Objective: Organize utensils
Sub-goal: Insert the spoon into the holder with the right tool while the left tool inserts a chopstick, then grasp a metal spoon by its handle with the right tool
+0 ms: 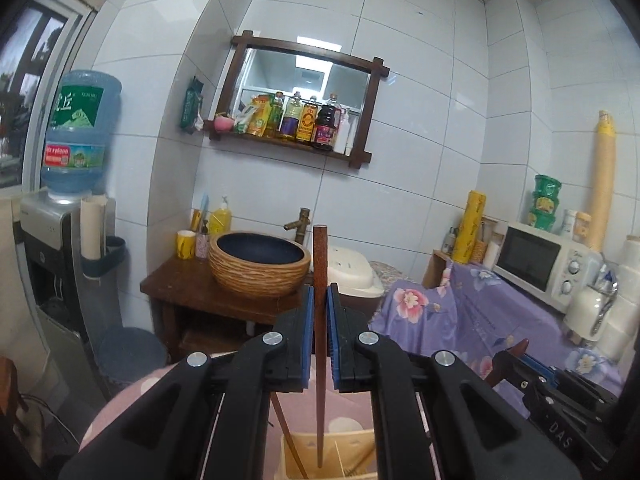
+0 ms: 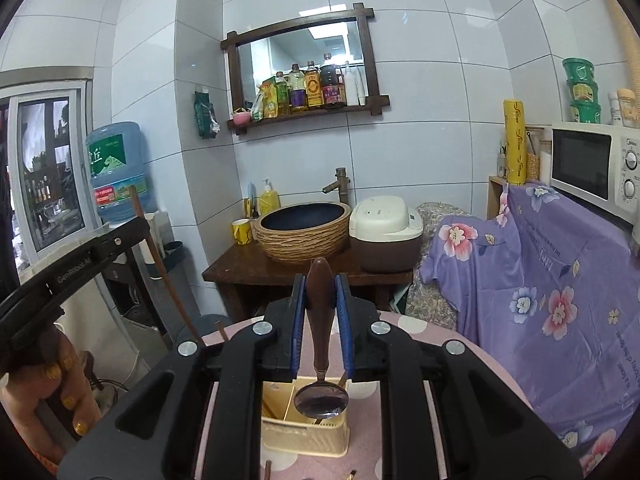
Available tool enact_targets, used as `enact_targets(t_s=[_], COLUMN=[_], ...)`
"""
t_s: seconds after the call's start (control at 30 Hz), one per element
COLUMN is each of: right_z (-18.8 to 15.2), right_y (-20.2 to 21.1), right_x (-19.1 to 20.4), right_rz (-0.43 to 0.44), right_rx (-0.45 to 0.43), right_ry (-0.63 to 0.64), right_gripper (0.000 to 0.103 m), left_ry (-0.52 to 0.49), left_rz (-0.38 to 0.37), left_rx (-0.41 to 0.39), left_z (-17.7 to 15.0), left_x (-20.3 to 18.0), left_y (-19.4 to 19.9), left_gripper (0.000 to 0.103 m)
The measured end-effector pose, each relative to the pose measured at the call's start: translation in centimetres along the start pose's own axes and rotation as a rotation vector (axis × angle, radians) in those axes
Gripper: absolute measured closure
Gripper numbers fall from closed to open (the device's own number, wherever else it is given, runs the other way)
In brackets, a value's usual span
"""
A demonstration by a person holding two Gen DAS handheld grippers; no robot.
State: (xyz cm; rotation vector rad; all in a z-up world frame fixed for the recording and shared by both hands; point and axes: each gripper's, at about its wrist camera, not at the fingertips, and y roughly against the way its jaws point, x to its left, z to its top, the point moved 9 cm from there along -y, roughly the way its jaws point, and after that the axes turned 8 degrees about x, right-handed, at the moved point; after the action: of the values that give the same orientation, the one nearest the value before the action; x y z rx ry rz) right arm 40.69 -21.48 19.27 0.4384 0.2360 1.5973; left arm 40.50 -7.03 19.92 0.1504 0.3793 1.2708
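Note:
My left gripper (image 1: pixel 319 300) is shut on a dark wooden chopstick (image 1: pixel 320 264) held upright, its lower tip inside the cream utensil holder (image 1: pixel 298 454) below. A second chopstick (image 1: pixel 286 428) leans in that holder. My right gripper (image 2: pixel 321 294) is shut on the wooden handle of a spoon (image 2: pixel 320 296); the metal bowl of the spoon (image 2: pixel 321 401) hangs just above the cream utensil holder (image 2: pixel 304 436). The left gripper (image 2: pixel 60 276) with its chopstick (image 2: pixel 160 264) shows at the left of the right wrist view. The right gripper (image 1: pixel 560 404) shows at the lower right of the left wrist view.
The holder stands on a pink dotted tablecloth (image 2: pixel 416 328). Loose utensil ends (image 2: pixel 267 470) lie near the front edge. Behind are a wooden stand with a woven basin (image 2: pixel 302 230), a rice cooker (image 2: pixel 384 232), a purple flowered cloth (image 2: pixel 540 280), a microwave (image 2: pixel 596 164) and a water dispenser (image 1: pixel 52 232).

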Motion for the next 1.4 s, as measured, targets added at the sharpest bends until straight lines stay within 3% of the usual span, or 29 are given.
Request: enact_targets(t_s=[0.17,0.37,0.63,0.67,0.93,0.97,1.0,1.07,1.2,1.4], right_z=[-2.7,-7.2,-11.3,-11.7,-12.8,-12.8,-12.8,-12.9,-15.0,-21.5], right_y=[-4.2,-7.8,-9.7,-9.9,-10.2,-9.8,-9.3,-7.9,-5.7,-2.9], right_x=[0.0,-0.4,-0.7,-0.6,-0.6,-0.6,-0.6,-0.7,-0.5,-1.4], right_rz=[0.007,-0.011,-0.007,-0.011,-0.002,0.002,-0.003,-0.014,-0.002,-0.013], right_rx=[0.048,0.110,0.179,0.184,0.177,0.172,0.161,0.135,0.174,0.311], right_ry=[-0.007,-0.013,-0.031,-0.028,-0.016,-0.014,-0.010,0.001,0.028,0.024], right_gripper=[0.087,0.087,0.087,0.087,0.084,0.076,0.067,0.062,0.062,0.062], left_ry=[0.012,0.028,0.030,0.029,0.035,0.028,0.030,0.050,0.043,0.036], left_rz=[0.037,0.028,0.015,0.019,0.005,0.001,-0.004,-0.009,0.013,0.045], left_rx=[0.030,0.105,0.201,0.213,0.260,0.261,0.257,0.260,0.326,0.490], left_z=[-2.7,-7.4,-12.9,-13.5,-14.9,-15.0,-15.0,-15.5,-18.0,-25.3], left_x=[0.8,1.7,2.2,2.3,2.8,2.8,2.8,3.1,3.9,5.9], left_y=[-2.9,-5.0,-6.5,-6.7,-6.7,-6.2,-5.6,-4.3,-1.7,1.5], left_gripper=[0.095,0.095,0.096,0.100,0.099,0.092,0.074,0.048,0.047,0.049])
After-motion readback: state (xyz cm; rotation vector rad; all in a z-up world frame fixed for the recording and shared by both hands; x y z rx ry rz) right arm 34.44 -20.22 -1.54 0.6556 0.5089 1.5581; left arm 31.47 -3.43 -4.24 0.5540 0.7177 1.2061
